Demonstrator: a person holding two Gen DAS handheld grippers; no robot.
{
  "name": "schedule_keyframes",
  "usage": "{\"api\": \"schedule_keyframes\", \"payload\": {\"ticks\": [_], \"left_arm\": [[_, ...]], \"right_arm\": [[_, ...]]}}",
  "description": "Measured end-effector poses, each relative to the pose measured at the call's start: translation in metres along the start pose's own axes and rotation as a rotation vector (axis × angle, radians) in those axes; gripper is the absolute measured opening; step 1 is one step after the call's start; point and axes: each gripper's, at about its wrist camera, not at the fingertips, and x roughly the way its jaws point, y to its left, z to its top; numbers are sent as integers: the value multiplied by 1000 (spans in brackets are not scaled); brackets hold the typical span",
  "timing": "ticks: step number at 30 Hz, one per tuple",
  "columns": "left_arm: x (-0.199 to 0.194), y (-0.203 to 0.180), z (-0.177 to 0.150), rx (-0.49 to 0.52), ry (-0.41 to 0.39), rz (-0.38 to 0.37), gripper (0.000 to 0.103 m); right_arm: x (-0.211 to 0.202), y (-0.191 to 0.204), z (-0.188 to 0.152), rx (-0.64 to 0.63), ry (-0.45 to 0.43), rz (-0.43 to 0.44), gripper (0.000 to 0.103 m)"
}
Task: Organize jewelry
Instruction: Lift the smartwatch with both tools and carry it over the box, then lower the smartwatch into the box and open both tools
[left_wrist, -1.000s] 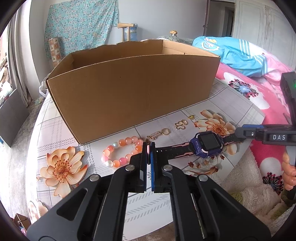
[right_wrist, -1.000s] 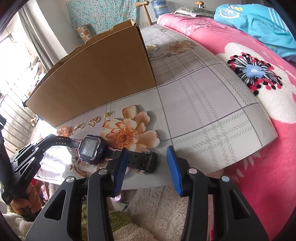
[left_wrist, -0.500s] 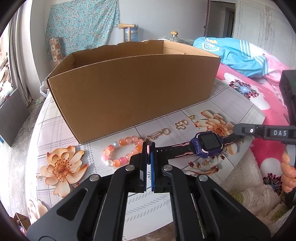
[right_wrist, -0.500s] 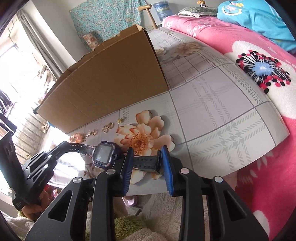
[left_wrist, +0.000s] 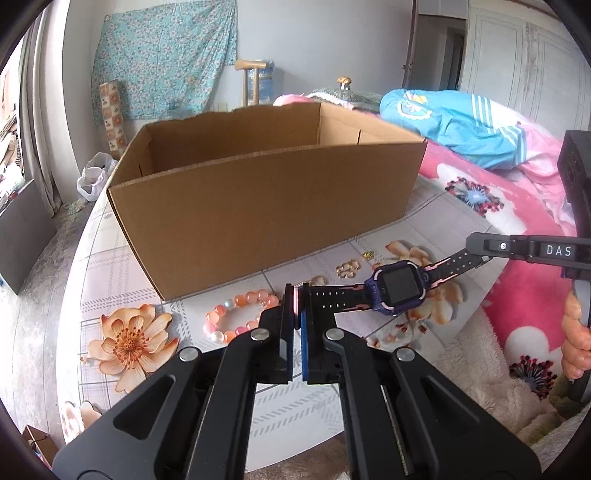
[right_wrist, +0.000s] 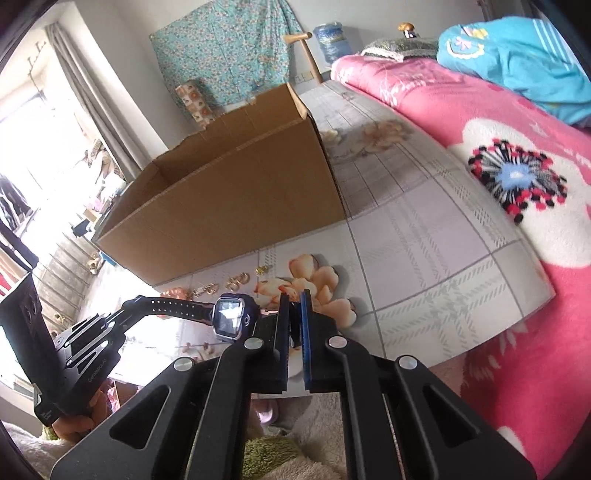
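A purple and black smartwatch (left_wrist: 397, 286) hangs stretched above the table, one strap end in each gripper. My left gripper (left_wrist: 297, 308) is shut on its left strap end. My right gripper (right_wrist: 294, 312) is shut on the other strap end; it also shows in the left wrist view (left_wrist: 476, 248). The watch face shows in the right wrist view (right_wrist: 231, 319). An open cardboard box (left_wrist: 266, 199) stands behind. A pink bead bracelet (left_wrist: 236, 314) and small gold pieces (left_wrist: 347, 267) lie on the floral tablecloth before the box.
The table edge (right_wrist: 480, 332) runs close on the right, with a pink floral blanket (right_wrist: 517, 155) beyond it. A blue garment (left_wrist: 454, 125) lies on the bed. A fluffy cream rug (left_wrist: 480, 376) is below the table edge.
My right gripper has closed on the watch's free strap end. Both grippers have lifted the watch off the table. The left gripper has stayed shut.
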Motion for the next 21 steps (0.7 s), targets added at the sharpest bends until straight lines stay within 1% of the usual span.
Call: {"api": "schedule_keyframes", "payload": {"ticks": [2, 4, 7, 9, 11, 12, 13, 14, 16, 18, 19, 21], "left_arm": [[-16, 0, 14, -5, -45, -23, 2], [-35, 0, 30, -3, -110, -47, 2], [-57, 1, 58, 23, -197, -59, 2], [-62, 6, 77, 35, -234, -64, 2], [-56, 12, 98, 44, -237, -54, 2], [-49, 15, 108, 43, -225, -46, 2], [-39, 20, 119, 32, -202, -44, 2], [-26, 26, 130, 10, -158, -46, 2], [6, 42, 148, -56, -46, -55, 2], [39, 58, 162, -127, 53, -108, 2], [54, 66, 166, -161, 93, -123, 2], [84, 74, 172, -196, 177, -162, 2]], "right_arm": [[-14, 12, 11, -39, -33, 8, 6], [-29, 25, 26, -80, -78, 30, 6], [-49, 46, 55, -170, -161, 58, 6], [-57, 60, 75, -236, -215, 73, 6], [-54, 72, 97, -297, -246, 88, 6], [-48, 78, 109, -321, -252, 87, 6], [-38, 81, 123, -334, -238, 83, 6], [-25, 81, 137, -329, -208, 92, 6], [6, 81, 163, -309, -124, 110, 6], [37, 82, 184, -306, -45, 98, 6], [55, 82, 194, -312, -4, 90, 6], [85, 83, 207, -329, 57, 39, 6]]}}
